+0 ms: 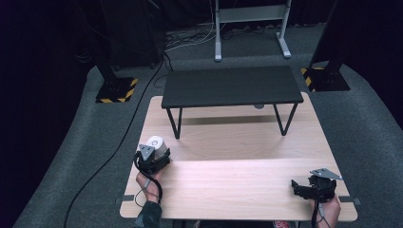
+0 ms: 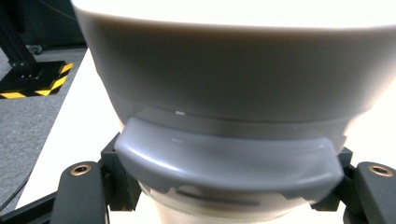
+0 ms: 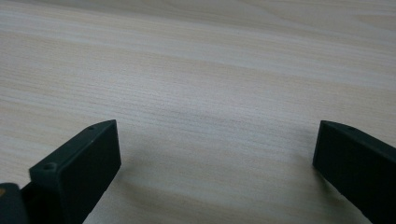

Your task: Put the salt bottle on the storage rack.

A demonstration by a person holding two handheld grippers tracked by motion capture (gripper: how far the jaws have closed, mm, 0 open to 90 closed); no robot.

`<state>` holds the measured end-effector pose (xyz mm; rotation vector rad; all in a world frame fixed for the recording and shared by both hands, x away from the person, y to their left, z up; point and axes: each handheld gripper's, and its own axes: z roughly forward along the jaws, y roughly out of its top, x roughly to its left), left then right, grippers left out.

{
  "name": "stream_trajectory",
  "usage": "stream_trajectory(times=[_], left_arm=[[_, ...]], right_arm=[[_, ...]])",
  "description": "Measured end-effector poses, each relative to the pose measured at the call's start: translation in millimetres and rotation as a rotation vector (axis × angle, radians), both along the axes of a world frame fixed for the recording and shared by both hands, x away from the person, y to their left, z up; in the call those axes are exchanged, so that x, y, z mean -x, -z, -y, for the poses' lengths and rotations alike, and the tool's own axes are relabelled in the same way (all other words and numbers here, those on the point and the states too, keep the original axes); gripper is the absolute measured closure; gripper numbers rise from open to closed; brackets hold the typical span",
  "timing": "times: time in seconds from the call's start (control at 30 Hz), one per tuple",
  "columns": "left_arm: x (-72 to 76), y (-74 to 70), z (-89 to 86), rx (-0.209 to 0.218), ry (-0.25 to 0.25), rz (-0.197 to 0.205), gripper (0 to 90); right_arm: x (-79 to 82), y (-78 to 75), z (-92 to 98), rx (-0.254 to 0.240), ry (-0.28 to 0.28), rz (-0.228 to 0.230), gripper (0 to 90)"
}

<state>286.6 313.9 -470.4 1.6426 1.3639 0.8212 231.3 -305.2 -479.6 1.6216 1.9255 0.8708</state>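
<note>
A person's 2 hands work at a pale wooden tabletop [image 1: 237, 185], each holding a black tool. At the near left edge, the left tool [image 1: 153, 156] is clamped on a white cylindrical container [image 1: 156, 144], seen from above with its rounded top pointing away from the person. In the left gripper view the container [image 2: 233, 84] sits hard against the camera, a grey band [image 2: 224, 161] across its lower body wedged between the 2 black jaws. At the near right corner, the right tool [image 1: 304, 185] hangs low over bare wood, its jaws spread wide apart with nothing between them; the right gripper view shows only wood grain in the gap. A small black bench [image 1: 231, 87] on thin metal legs stands across the far half of the tabletop, well apart from both hands. Grey carpet [image 1: 85, 156] surrounds the tabletop, with a black cable [image 1: 119, 142] trailing across it at left.
</note>
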Motion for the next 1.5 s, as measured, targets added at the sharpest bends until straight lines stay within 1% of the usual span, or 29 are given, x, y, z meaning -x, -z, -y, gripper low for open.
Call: stream_trajectory(times=[0.1,0.33,0.37,0.4,0.43,0.47,0.53,0.77,0.9,1.13,1.17,1.33,1.5], left_arm=[[1.3,-4.2,0.8,-0.003,0.016,0.003,28.9],[3.5,-14.7,3.1,0.016,0.062,0.022,28.9],[3.5,-14.7,3.1,0.016,0.062,0.022,28.9],[3.8,-17.8,4.1,0.020,0.075,0.025,28.9],[3.8,-17.8,4.1,0.020,0.075,0.025,28.9],[4.2,-19.6,4.7,0.027,0.083,0.030,28.9],[4.1,-22.1,6.0,0.025,0.094,0.034,28.9],[1.3,-31.3,9.8,0.020,0.134,0.034,28.9],[-0.2,-37.0,10.0,0.033,0.162,0.035,28.9],[-2.3,-48.1,15.3,0.030,0.206,0.042,28.8],[-2.3,-48.1,15.3,0.030,0.206,0.042,28.9],[-4.6,-54.5,19.5,0.025,0.236,0.040,28.9],[-7.6,-58.2,22.7,0.030,0.258,0.038,28.9]], right_arm=[[0.1,0.1,0.5,-0.002,-0.001,0.000,0.0],[-0.6,-0.1,-0.2,0.001,-0.001,-0.003,0.0],[-0.6,-0.1,-0.2,0.001,-0.001,-0.003,0.0],[-0.4,-0.1,0.3,-0.002,-0.001,-0.002,0.0],[-0.4,-0.1,0.3,-0.002,-0.001,-0.002,0.0],[-0.6,0.0,0.8,-0.001,-0.003,-0.001,0.0],[-0.6,0.1,0.9,-0.001,-0.004,-0.001,0.0],[-0.4,0.1,1.4,-0.004,-0.004,-0.001,0.0],[-0.7,0.0,1.3,-0.003,-0.005,-0.002,0.0],[-1.6,-0.5,-0.1,0.001,-0.003,-0.008,0.0],[-1.6,-0.5,-0.1,0.001,-0.003,-0.008,0.0],[-2.2,-0.9,-0.9,0.004,-0.003,-0.012,0.0],[-2.5,-1.0,-1.1,0.006,-0.004,-0.013,0.0]])
